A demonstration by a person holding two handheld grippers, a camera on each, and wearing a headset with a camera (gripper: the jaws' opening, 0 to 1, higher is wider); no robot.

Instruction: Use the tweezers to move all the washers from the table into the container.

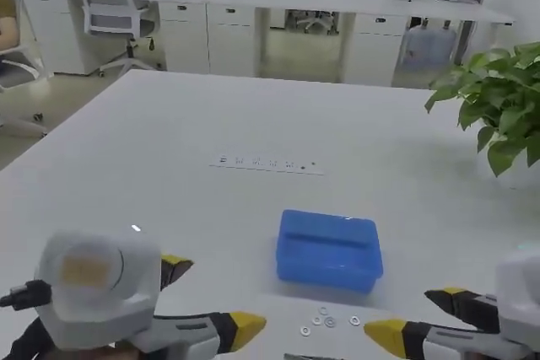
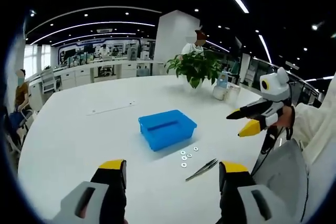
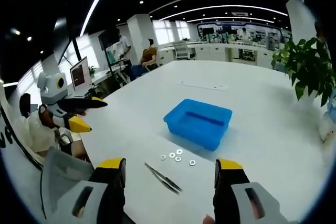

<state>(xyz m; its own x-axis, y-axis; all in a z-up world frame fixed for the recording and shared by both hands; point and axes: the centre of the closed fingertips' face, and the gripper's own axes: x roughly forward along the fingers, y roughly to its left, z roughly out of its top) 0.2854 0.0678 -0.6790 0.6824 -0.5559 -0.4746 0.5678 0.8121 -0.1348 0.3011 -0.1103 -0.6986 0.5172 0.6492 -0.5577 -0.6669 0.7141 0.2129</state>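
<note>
A blue plastic container (image 1: 329,250) stands on the white table (image 1: 169,149). Several small metal washers (image 1: 325,319) lie just in front of it, and nearer me the tweezers (image 1: 308,357) lie flat at the view's bottom edge. My left gripper (image 1: 215,294) hovers at the lower left, open and holding nothing. My right gripper (image 1: 413,315) hovers at the lower right, also open with nothing in it. The left gripper view shows the container (image 2: 167,128), washers (image 2: 187,156) and tweezers (image 2: 202,170) ahead of its spread jaws. In the right gripper view the tweezers (image 3: 164,178) lie between container (image 3: 198,121) and jaws.
A row of flush sockets (image 1: 266,163) is set into the table beyond the container. A potted plant (image 1: 502,103) stands at the right edge. Office desks and chairs (image 1: 114,14) line the room behind, where people stand.
</note>
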